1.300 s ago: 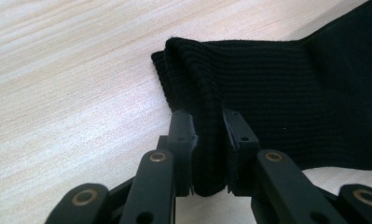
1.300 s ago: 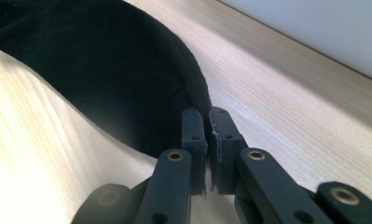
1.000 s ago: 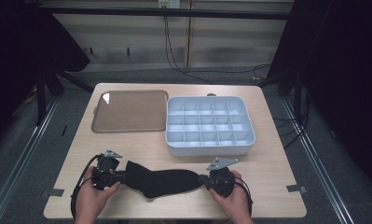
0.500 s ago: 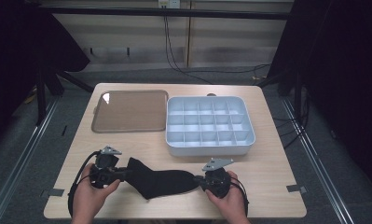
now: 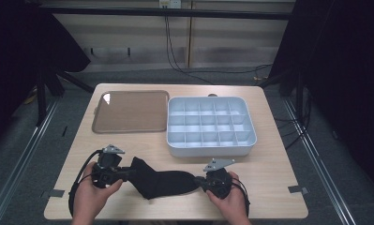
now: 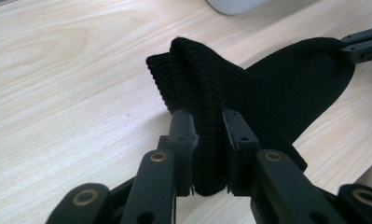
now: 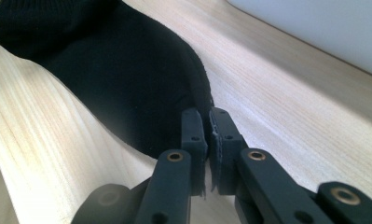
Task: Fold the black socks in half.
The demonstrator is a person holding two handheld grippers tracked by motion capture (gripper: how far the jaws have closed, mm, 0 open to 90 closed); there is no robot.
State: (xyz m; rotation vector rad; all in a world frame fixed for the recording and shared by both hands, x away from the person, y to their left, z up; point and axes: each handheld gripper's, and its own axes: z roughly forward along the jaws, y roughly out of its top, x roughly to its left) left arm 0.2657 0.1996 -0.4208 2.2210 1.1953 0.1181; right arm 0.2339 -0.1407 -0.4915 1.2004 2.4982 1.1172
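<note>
On the table, a brown tray sits at about 11 o'clock from the centre, and a white divided bin lies just beside it at about 1 o'clock, their near edges roughly level. Both are well apart from the work at the front edge, with bare wood between them and the sock, so nothing stands between the grippers and the cloth.

The sock lies near the table's front edge, at about 6 o'clock from the centre, stretched between the two grippers. Its long axis runs from 9 to 3 o'clock, nearly parallel to the front edge (the ribbed cuff end at 9, the smooth rounded toe end at 3).

The left gripper is clamped on a thick fold of the ribbed cuff, which bunches up and stands above the jaws. The right gripper pinches the thin edge of the toe end, jaws pressed nearly together on the fabric.
</note>
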